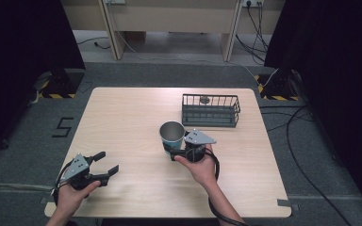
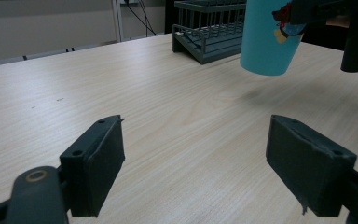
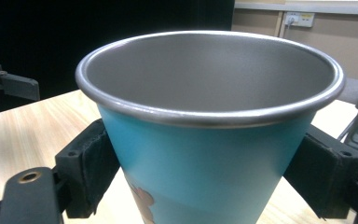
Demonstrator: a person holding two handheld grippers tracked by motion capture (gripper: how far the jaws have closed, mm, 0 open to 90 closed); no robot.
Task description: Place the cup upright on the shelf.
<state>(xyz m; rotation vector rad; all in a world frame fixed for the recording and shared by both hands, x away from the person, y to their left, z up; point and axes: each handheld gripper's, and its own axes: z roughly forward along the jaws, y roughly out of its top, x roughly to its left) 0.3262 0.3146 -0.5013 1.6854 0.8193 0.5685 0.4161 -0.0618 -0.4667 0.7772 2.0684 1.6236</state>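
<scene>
The right gripper (image 1: 176, 151) holds the blue metal cup (image 1: 171, 135) up near the dark wire basket (image 1: 210, 110), likely going inside next, while the left gripper (image 1: 107, 165) waits wide open.

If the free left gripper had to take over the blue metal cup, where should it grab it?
Probably the lower blue wall of the blue metal cup, from the left gripper side: the cup hangs upright, tapering downward, and the right gripper clamps its upper wall, leaving the lower part bare.

Black gripper (image 1: 172, 153), grey plate, trailing cable
</scene>
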